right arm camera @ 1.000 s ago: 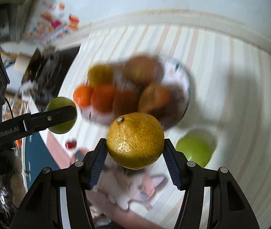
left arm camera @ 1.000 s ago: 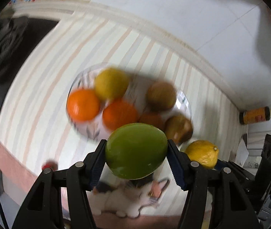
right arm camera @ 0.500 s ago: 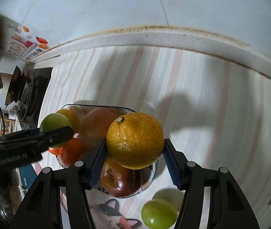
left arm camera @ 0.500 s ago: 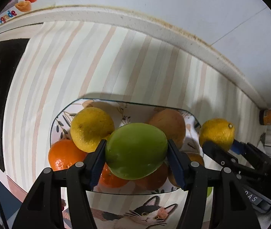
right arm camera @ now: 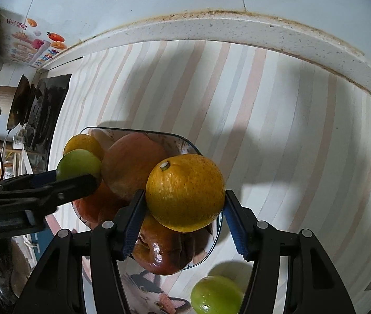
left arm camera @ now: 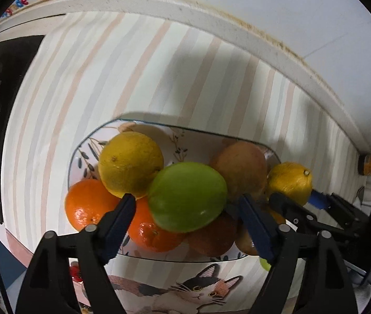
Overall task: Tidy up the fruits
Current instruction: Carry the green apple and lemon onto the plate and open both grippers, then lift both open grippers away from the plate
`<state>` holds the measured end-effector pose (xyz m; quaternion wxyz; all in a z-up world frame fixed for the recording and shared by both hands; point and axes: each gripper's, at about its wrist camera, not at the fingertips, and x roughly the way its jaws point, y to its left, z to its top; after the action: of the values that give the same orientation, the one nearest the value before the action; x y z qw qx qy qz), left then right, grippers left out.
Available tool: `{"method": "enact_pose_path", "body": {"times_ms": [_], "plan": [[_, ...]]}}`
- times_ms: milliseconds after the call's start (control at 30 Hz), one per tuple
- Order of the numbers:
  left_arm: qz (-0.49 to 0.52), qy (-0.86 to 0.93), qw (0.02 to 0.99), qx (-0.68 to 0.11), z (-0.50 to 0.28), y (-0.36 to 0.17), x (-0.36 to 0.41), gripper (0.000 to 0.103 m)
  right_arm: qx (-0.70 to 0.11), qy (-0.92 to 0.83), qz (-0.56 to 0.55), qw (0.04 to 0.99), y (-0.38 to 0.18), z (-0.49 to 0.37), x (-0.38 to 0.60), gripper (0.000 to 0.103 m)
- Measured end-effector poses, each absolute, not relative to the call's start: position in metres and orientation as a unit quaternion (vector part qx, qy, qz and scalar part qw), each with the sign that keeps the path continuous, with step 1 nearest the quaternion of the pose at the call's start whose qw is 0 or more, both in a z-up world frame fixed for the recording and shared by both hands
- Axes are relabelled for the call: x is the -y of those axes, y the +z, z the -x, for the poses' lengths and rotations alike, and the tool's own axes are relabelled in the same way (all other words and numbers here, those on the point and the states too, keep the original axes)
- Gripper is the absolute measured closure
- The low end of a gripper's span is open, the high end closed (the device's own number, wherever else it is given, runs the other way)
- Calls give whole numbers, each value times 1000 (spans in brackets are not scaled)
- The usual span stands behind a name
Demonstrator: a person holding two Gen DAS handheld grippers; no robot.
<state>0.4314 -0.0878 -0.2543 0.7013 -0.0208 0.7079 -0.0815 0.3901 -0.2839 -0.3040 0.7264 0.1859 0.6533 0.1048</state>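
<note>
Now the left gripper hangs over a glass bowl with a leaf-patterned base, its blue-padded jaws having just spread apart. A smooth green round fruit sits between them, resting on the pile; a gap shows at each pad, so neither presses on it. Beneath and around it lie a dull yellow citrus, 2 glossy orange mandarins, and a brownish-red apple, all inside the bowl.

On the right, the right gripper is clamped on a mottled yellow-orange citrus with a pale stem scar, both pads against its sides, held above the bowl's near corner and a shiny dark red apple. In the left wrist view this same fruit shows at the bowl's right edge.

A second green round fruit lies outside the bowl on the striped pastel mat, near a cat picture printed on the mat.
</note>
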Motion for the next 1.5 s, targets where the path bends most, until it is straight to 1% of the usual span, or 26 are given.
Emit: {"method": "enact_pose_path", "body": {"times_ms": [67, 100, 133, 167, 233, 400, 600, 733, 867, 1200, 1500], "plan": [[26, -80, 706, -704, -431, -250, 84, 20, -656, 108, -197, 721, -305, -391, 286, 38], [28, -79, 707, -702, -430, -247, 82, 17, -657, 109, -203, 718, -305, -390, 288, 32], [30, -75, 710, -699, -429, -244, 78, 17, -657, 107, -203, 718, -304, -390, 288, 28], [30, -74, 713, -697, -426, -242, 76, 17, -656, 106, -201, 720, -301, -390, 288, 26], [35, -67, 720, -689, -422, -237, 66, 17, -654, 100, -196, 724, -296, -387, 289, 18], [42, -33, 746, -664, -403, -225, 45, 17, -643, 65, -150, 748, -277, -373, 283, 9], [27, 13, 781, -624, -369, -208, 23, 17, -613, 23, -70, 787, -244, -339, 261, 8], [22, 26, 797, -603, -340, -195, 16, 17, -599, 15, -49, 799, -226, -315, 250, 8], [13, 24, 812, -583, -315, -183, 21, 17, -584, 16, -41, 810, -205, -289, 244, 8], [2, 4, 845, -534, -240, -127, 29, 17, -543, 30, -22, 839, -139, -216, 232, 8], [1, -4, 864, -504, -192, -83, 25, 17, -512, 42, -24, 858, -82, -160, 230, 8]]}}
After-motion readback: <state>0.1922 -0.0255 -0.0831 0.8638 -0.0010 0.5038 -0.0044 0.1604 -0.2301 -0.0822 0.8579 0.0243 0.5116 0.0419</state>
